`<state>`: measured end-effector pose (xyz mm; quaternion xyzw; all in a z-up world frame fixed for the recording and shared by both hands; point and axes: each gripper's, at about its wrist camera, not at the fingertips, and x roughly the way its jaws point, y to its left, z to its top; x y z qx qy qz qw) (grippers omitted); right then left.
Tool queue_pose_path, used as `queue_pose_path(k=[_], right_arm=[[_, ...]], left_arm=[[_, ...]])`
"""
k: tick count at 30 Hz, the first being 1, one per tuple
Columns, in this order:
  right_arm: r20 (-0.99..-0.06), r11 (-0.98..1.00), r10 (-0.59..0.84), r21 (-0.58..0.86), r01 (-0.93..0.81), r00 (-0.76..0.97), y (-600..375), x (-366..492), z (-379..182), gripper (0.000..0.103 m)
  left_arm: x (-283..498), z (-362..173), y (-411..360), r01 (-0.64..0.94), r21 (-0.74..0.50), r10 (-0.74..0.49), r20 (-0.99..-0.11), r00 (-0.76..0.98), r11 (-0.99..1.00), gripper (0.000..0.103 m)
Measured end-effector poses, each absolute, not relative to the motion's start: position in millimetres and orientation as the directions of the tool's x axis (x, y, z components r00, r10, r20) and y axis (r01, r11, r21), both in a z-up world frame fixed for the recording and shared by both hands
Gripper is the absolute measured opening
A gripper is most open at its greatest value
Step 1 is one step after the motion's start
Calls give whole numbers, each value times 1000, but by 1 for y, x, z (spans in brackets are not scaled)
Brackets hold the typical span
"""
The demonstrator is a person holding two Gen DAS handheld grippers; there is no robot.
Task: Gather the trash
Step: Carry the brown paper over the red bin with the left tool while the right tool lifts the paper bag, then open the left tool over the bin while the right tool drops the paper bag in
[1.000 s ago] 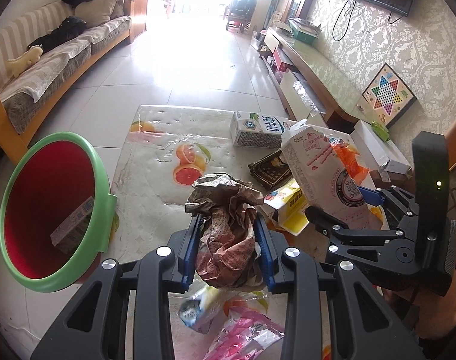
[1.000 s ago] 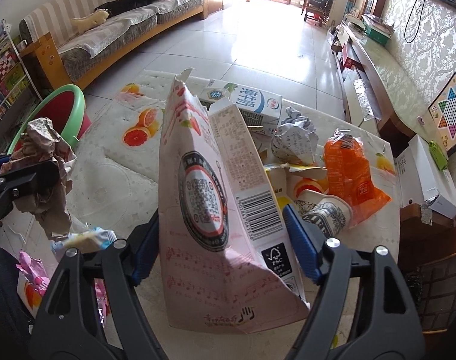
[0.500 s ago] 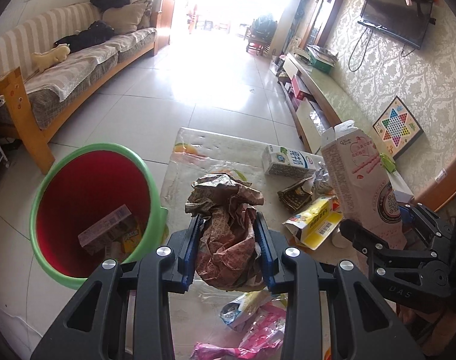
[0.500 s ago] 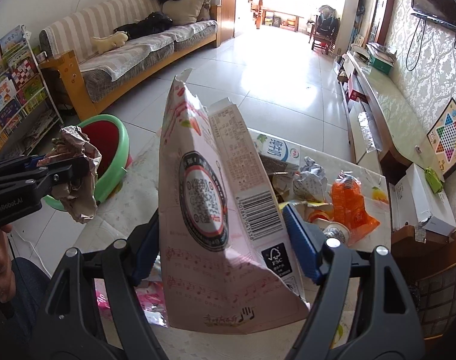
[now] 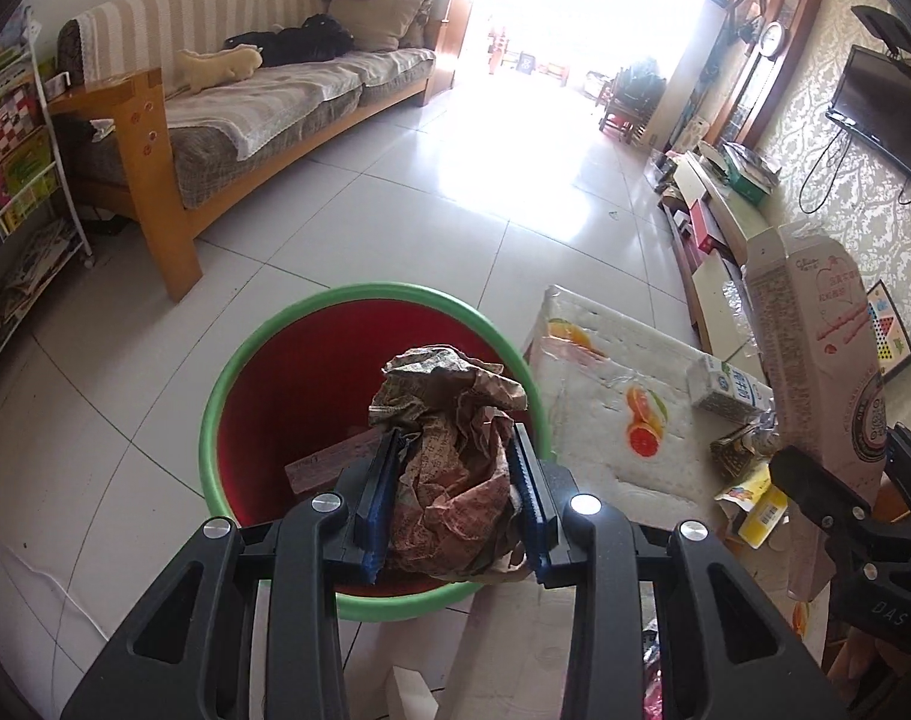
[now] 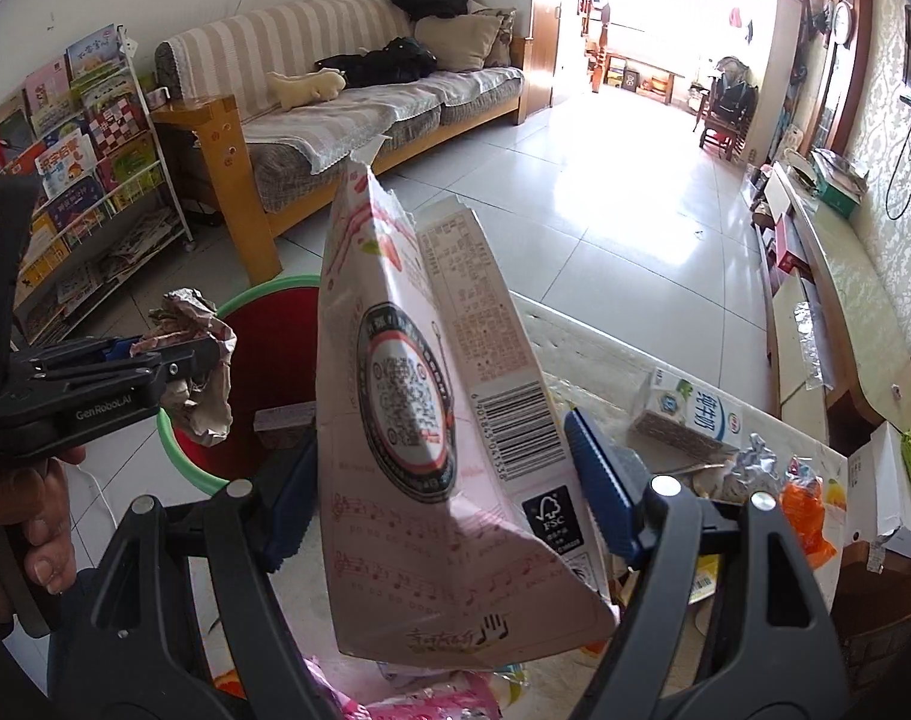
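The left wrist view looked down into the green-rimmed red bin (image 5: 227, 414), where a brown box (image 5: 329, 465) lay; the right wrist view showed only its rim and part of that box. The left gripper (image 5: 458, 501) was clamped on a crumpled brown paper wad (image 5: 455, 462), held above the bin. The right gripper (image 6: 437, 501) was clamped on a tall pink carton (image 6: 431, 420) over the table (image 6: 581, 348), where a milk box (image 6: 692, 414) and an orange packet (image 6: 806, 510) lay.

Open red bin (image 5: 263, 396) mouth below the left gripper (image 5: 455, 498), wooden block (image 5: 329, 465) inside, littered table (image 5: 599, 360) edge hard against its rim, bare floor tiles (image 5: 347, 210) beyond
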<state>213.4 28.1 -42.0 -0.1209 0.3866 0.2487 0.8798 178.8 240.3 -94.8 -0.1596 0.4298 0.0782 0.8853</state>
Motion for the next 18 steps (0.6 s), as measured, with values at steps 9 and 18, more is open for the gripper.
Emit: queue_pose_path(k=[9, 18], right_arm=[[-762, 810, 369, -17, -586, 532, 81, 226, -59, 75], [-773, 790, 388, -1, -613, 502, 113, 233, -72, 75]], left_arm=[[191, -125, 275, -338, -209, 25, -818, 574, 918, 41], [182, -128, 290, -387, -210, 54, -820, 570, 898, 73]])
